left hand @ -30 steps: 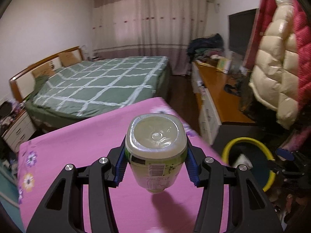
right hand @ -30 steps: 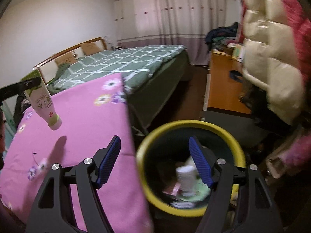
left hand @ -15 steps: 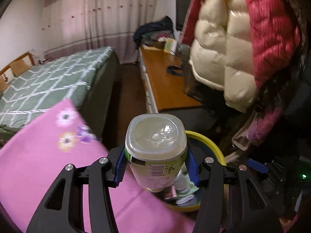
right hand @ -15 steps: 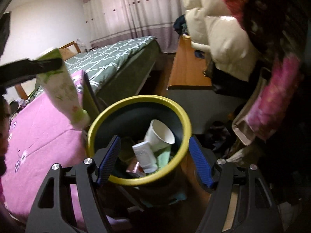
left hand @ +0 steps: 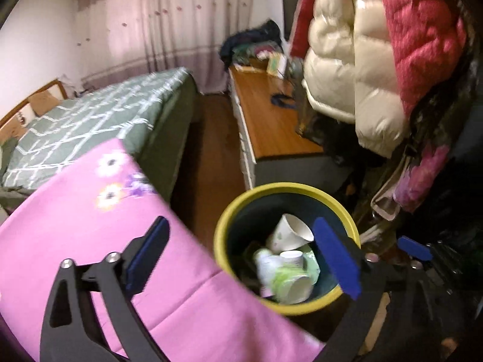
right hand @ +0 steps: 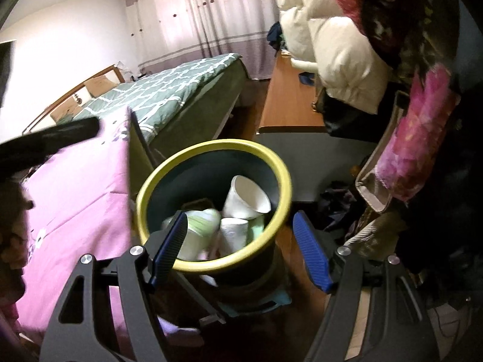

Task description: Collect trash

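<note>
A dark trash bin with a yellow rim (left hand: 225,215) stands on the floor beside the pink table. My left gripper (left hand: 240,221) hangs above it with its jaws opening wide and nothing between them. The white and green bottle (left hand: 267,267) lies blurred inside the bin among paper cups (left hand: 291,232). In the right wrist view the same bin (right hand: 282,166) sits right under my right gripper (right hand: 240,215), which is open and empty. The bottle (right hand: 200,227) rests there next to white cups (right hand: 247,197). A black finger of the left gripper (right hand: 60,138) shows at the left.
The pink flowered tablecloth (left hand: 75,226) ends just left of the bin. A green checked bed (left hand: 90,120) lies beyond. A wooden sideboard (left hand: 271,126) runs along the right, with puffy cream and red jackets (left hand: 362,60) hanging over it and clutter on the floor.
The left gripper swung from over the table to above the bin and opened; the bottle it held dropped into the bin. The right gripper drew nearer the bin, then held still.
</note>
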A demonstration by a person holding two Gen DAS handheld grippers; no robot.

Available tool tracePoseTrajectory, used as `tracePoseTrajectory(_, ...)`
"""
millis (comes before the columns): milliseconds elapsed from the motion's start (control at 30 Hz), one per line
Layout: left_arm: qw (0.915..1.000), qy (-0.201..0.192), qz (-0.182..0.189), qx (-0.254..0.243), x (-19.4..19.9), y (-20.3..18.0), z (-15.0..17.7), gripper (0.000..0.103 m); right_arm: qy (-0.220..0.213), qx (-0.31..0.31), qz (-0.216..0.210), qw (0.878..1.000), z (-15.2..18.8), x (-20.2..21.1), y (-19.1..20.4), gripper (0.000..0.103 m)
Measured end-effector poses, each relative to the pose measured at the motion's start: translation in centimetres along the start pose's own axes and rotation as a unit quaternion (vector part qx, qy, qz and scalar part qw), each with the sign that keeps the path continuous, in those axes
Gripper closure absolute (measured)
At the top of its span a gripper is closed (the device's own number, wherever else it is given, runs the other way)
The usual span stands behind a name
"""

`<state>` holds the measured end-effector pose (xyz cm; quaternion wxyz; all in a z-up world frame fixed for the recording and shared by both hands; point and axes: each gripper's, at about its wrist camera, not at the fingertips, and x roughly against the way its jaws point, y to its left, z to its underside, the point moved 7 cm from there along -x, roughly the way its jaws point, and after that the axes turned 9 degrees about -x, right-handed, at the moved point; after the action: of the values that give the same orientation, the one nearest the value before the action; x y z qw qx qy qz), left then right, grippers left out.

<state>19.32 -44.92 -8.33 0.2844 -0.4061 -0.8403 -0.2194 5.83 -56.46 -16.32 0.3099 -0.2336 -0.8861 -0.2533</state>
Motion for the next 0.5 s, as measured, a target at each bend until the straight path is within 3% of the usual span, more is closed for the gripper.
tracePoseTrajectory(167,0.9978,-0.025,-0.042,0.044,6.5,3.8,3.3,0.005,0.002,0.024,-0.017,1.0,0.9,0.7,2.1,0.034)
tracePoseTrajectory(267,0.9929,-0.038,-0.089,0.068,10.6,6.4,6.0,0.005,0.0,0.037,-0.026,0.999,1.3,1.4,3.3,0.033)
tracePoseTrajectory(333,0.9858,-0.046,-0.138,0.084,13.7,8.2,8.2,0.005,-0.005,0.049,-0.031,0.998,1.7,2.1,4.1,0.031)
tracePoseTrajectory(500,0.9686,-0.056,-0.207,0.126,20.6,11.1,13.2,0.005,-0.02,0.075,-0.041,0.996,2.6,4.3,5.8,0.03)
